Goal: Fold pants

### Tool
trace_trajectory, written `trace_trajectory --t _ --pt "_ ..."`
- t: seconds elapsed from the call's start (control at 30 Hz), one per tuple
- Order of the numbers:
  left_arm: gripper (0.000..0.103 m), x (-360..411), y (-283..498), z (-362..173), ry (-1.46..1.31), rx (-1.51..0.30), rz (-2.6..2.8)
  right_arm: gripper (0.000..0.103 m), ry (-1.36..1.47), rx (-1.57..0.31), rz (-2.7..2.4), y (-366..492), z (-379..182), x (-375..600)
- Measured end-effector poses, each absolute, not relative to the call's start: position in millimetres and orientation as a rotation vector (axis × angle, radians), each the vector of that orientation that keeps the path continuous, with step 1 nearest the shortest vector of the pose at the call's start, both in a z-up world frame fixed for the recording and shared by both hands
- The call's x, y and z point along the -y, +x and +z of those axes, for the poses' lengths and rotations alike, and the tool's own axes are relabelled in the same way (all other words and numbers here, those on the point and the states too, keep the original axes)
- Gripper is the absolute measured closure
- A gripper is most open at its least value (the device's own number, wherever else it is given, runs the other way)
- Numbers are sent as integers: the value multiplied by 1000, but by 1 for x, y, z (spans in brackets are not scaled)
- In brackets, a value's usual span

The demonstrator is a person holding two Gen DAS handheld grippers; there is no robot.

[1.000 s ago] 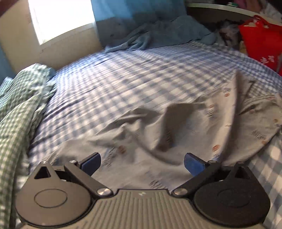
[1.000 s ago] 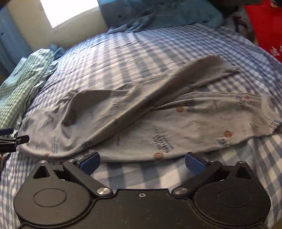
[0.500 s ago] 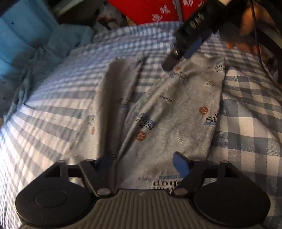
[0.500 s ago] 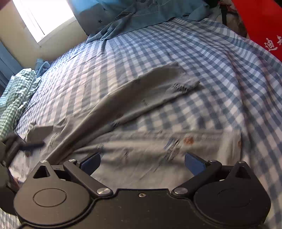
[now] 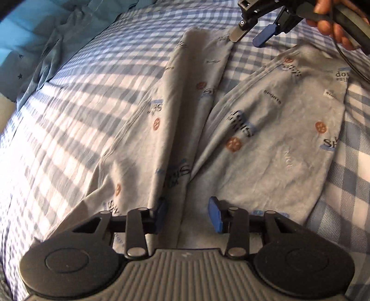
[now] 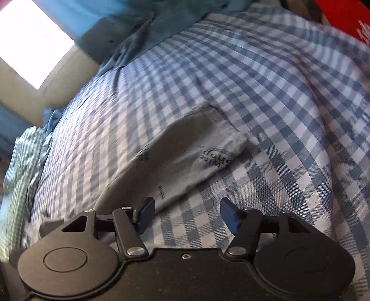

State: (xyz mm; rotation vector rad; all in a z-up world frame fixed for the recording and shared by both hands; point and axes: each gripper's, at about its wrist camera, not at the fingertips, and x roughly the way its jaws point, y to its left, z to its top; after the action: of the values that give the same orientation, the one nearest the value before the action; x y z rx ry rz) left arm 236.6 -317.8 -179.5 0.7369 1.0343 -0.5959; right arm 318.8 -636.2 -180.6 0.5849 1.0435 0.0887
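Observation:
Grey printed pants [image 5: 266,150] lie spread on the blue checked bed sheet [image 5: 69,120], their two legs running away from me. My left gripper [image 5: 187,214] hangs low over the near end of the pants. Its jaws are closing, with a raised fold of the grey cloth between the blue pads [image 5: 215,215] and a gap still showing. My right gripper [image 5: 251,37], held by a hand [image 5: 328,23], is at the far leg's end. In the right wrist view this gripper [image 6: 187,216] is closing over sheet, the leg cuff [image 6: 196,148] just ahead by its left pad [image 6: 145,215].
A crumpled blue cloth [image 5: 53,46] lies at the back of the bed. A green checked blanket [image 6: 20,166] is bunched along the left edge, below a bright window [image 6: 30,39]. A red bag [image 6: 342,14] stands at the far right corner.
Both grippers have swung over the pants and come down closer to the cloth. Their jaws have narrowed from wide open. The right gripper has shifted to the end of one leg.

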Motion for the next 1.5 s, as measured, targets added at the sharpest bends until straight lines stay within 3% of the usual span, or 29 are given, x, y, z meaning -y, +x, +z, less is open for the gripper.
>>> trace_trajectory --t 0.1,0.23,0.3,0.37,0.4,0.43,0.47,0.9,1.0,1.23,1.5 --pt "70 320 238 -180 756 -1055 -556 46 665 -1041 27 330 -193 646" --pt "94 323 245 -181 751 -1092 -498 54 777 -994 -66 343 -200 664" --pt "100 324 251 -181 737 -1108 -475 60 826 -974 -107 345 -202 672" --pt "103 325 254 -179 719 -1119 -459 70 864 -959 -142 348 -206 680" --pt "103 324 256 -177 704 -1126 -452 79 880 -954 -156 349 -208 684" --pt "103 323 257 -175 689 -1131 -447 95 894 -949 -162 350 -208 687" --pt "103 322 258 -172 671 -1131 -441 102 906 -941 -159 350 -208 690" --pt "103 312 192 -101 654 -964 -603 102 645 -789 12 278 -62 701" --pt "103 313 169 -116 706 -975 -637 102 608 -819 -17 240 -66 701" --pt "103 314 150 -145 745 -1010 -639 102 598 -981 -138 182 -135 690" --pt "103 311 152 -143 758 -1023 -674 102 512 -962 -143 157 -121 677"
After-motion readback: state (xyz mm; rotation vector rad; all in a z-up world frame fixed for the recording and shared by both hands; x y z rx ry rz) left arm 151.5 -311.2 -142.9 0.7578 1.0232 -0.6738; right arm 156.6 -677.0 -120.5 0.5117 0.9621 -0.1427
